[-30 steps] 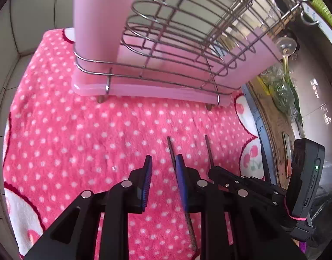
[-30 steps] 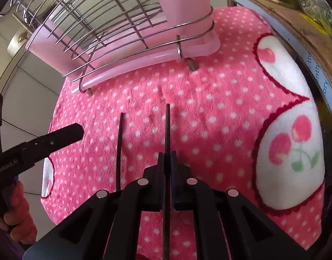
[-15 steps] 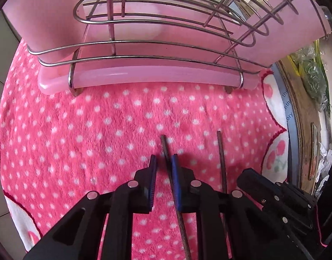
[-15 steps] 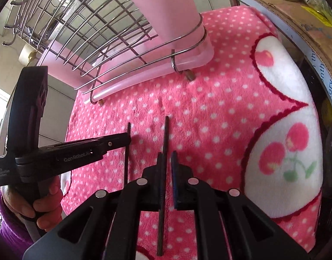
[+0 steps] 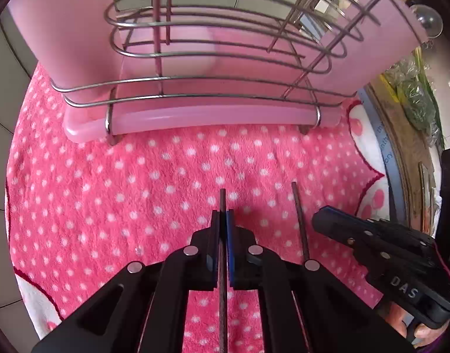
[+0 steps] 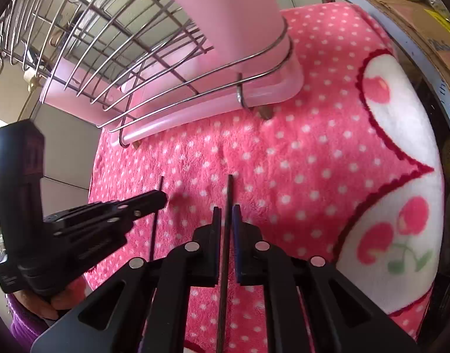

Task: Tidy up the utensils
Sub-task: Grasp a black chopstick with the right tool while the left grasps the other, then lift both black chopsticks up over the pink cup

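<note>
The left gripper (image 5: 222, 220) pinches one chopstick (image 5: 222, 264), its tip poking out past the pads over the towel (image 5: 107, 191). The right gripper (image 6: 226, 214) straddles the other chopstick (image 6: 226, 235) with a sliver of gap on the blue-pad side, so whether it truly grips is hard to say. Both sticks lie parallel near the towel's middle, pointing at the rack (image 5: 210, 100) (wire, on a pink tray) at its far edge.

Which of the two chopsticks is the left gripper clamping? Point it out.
The chopstick nearer the tiled wall, pinched between the left gripper's pads. The other chopstick, nearer the cherry print, runs between the right gripper's fingers.
</note>
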The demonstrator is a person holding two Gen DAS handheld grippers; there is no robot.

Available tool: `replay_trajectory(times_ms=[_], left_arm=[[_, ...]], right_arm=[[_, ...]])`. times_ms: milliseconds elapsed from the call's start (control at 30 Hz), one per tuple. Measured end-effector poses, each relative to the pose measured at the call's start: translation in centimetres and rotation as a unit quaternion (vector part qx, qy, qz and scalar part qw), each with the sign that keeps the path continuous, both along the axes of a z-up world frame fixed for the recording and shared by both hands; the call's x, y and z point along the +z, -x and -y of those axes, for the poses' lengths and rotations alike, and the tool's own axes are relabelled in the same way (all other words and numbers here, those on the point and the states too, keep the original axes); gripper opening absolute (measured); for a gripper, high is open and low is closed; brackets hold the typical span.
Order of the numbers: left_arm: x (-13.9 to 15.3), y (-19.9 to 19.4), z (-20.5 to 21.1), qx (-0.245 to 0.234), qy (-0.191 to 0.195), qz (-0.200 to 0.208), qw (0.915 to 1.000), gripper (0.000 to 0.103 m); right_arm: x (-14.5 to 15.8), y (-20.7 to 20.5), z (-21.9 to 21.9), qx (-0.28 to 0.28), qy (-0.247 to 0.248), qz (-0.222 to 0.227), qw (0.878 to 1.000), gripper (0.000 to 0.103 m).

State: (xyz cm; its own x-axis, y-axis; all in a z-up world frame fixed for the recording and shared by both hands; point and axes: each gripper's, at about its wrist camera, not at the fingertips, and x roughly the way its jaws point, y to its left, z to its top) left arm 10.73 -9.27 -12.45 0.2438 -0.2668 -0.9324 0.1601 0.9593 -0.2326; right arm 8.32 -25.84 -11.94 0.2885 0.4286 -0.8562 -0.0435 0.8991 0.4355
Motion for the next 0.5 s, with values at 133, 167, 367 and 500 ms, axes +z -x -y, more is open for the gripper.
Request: replay_trajectory(times_ms=[133,167,367,500], left_arm=[[1.4,0.4,-1.7,0.016,0.034,0.016,0.9992,0.004],[1.7,0.3,-2.1,0.020,0.043,0.018,0.9987,0.004],[2.5,0.3,-4.0,0.025,0.072,0.030,0.9966,0.004],[2.9,0.5,-4.7,0.021,0.082,0.040,0.9956,0.004]], right_arm=[[-0.2,-1.1,-1.5,0.012,0.021,-0.007,1.000,0.008],[-0.4,-1.3,-1.7,0.012,0.026,-0.010,1.000,0.008],[-0.7,-2.2,-3.1,0.015,0.088,-0.021,0.996,0.008],[-1.4,-2.5,-4.2,0.022,0.111,-0.027,0.993,0.008]])
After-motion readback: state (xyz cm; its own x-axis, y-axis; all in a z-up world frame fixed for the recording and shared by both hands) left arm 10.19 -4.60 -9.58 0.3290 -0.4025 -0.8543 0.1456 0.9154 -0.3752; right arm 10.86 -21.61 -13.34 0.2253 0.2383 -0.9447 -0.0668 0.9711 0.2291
